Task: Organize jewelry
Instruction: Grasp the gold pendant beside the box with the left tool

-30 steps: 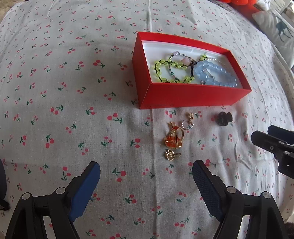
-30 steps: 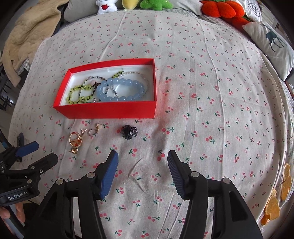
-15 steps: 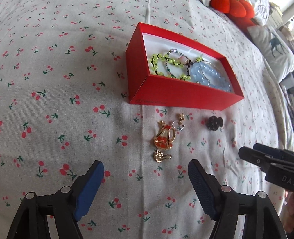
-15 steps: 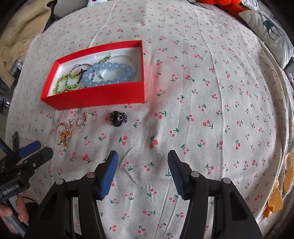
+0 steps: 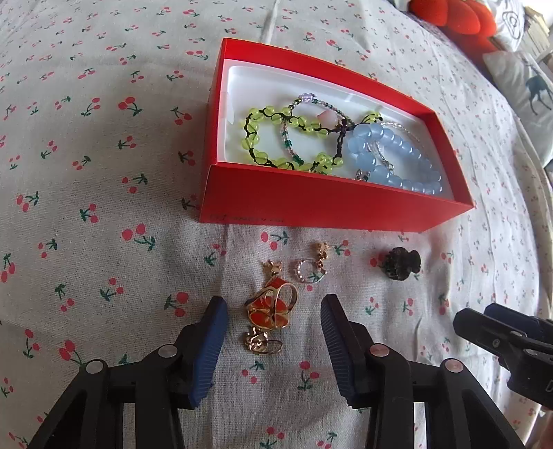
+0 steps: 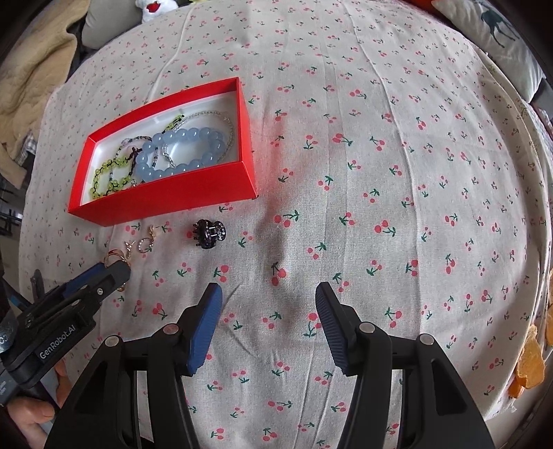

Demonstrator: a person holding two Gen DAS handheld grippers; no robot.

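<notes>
A red box (image 5: 331, 210) (image 6: 166, 198) on the cherry-print cloth holds green bead, clear bead and blue bead bracelets (image 5: 394, 159). In front of it lie an orange-and-gold brooch (image 5: 273, 305), a small gold ring piece (image 5: 262, 343), a crystal hoop earring (image 5: 309, 269) and a dark hair claw (image 5: 401, 263) (image 6: 209, 234). My left gripper (image 5: 273, 331) is open, its fingers either side of the brooch and gold piece, low over the cloth; it also shows in the right wrist view (image 6: 103, 273). My right gripper (image 6: 268, 311) is open and empty over bare cloth, right of the claw.
The cloth covers a bed. A red-orange plush (image 5: 456, 17) and a deer-print pillow (image 5: 525, 86) lie at the far right. A beige blanket (image 6: 31, 76) lies at the far left, and orange pieces (image 6: 532, 359) sit at the right edge.
My left gripper has moved forward and down until its open fingers straddle the brooch and gold piece. My right gripper has drifted slightly; it stays open.
</notes>
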